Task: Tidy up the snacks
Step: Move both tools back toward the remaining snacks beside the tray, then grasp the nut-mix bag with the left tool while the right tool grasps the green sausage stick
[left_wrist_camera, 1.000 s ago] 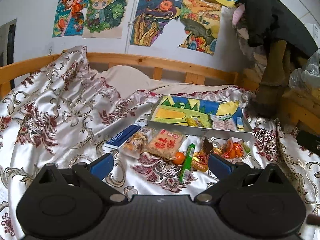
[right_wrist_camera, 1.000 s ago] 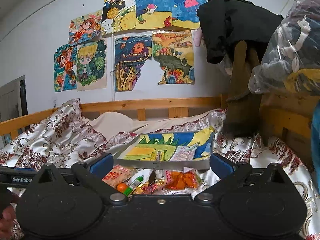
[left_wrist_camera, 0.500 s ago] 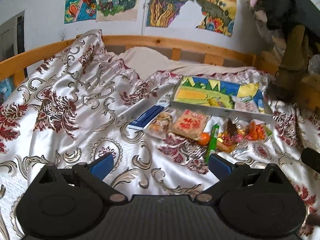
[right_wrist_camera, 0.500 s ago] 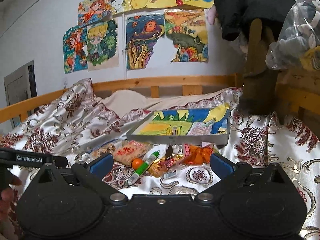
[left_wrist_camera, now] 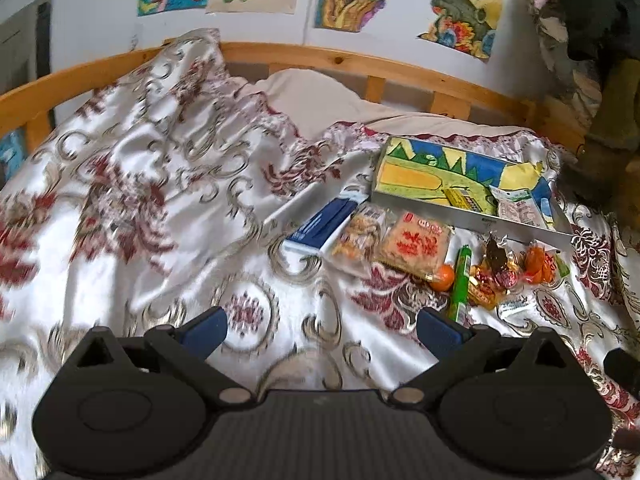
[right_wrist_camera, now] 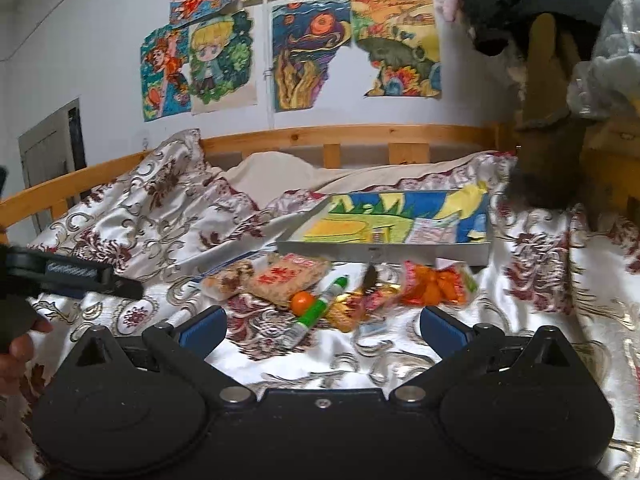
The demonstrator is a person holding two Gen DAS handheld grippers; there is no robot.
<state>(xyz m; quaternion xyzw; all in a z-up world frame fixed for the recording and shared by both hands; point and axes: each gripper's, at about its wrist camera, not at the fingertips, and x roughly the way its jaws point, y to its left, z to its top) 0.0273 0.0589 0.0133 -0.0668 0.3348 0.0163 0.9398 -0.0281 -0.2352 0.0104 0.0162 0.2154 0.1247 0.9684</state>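
Snacks lie in a row on the patterned bedspread: a blue pack [left_wrist_camera: 320, 226], a clear cracker bag [left_wrist_camera: 358, 236], a red-lettered cracker pack [left_wrist_camera: 416, 242] [right_wrist_camera: 290, 274], a small orange [left_wrist_camera: 442, 274] [right_wrist_camera: 302, 302], a green stick [left_wrist_camera: 460, 280] [right_wrist_camera: 322, 308], wrapped candies [left_wrist_camera: 494, 272] and an orange snack bag [right_wrist_camera: 436, 284]. Behind them sits a shallow box [left_wrist_camera: 472, 222] [right_wrist_camera: 384, 248] lined with a colourful drawing, holding a few packets. My left gripper [left_wrist_camera: 322, 328] is open above bare bedspread, left of the snacks. My right gripper [right_wrist_camera: 322, 326] is open just in front of the green stick.
A wooden bed rail [right_wrist_camera: 360, 136] runs along the wall with drawings. A pillow [left_wrist_camera: 320, 96] lies behind the snacks. Dark clothes and a brown post [right_wrist_camera: 548, 120] stand at the right. The left tool [right_wrist_camera: 72, 276] and a hand show at the right view's left edge.
Both grippers have tipped downward and risen over the bed. The left view has swung left, so the snacks sit further right. The snacks have not moved.
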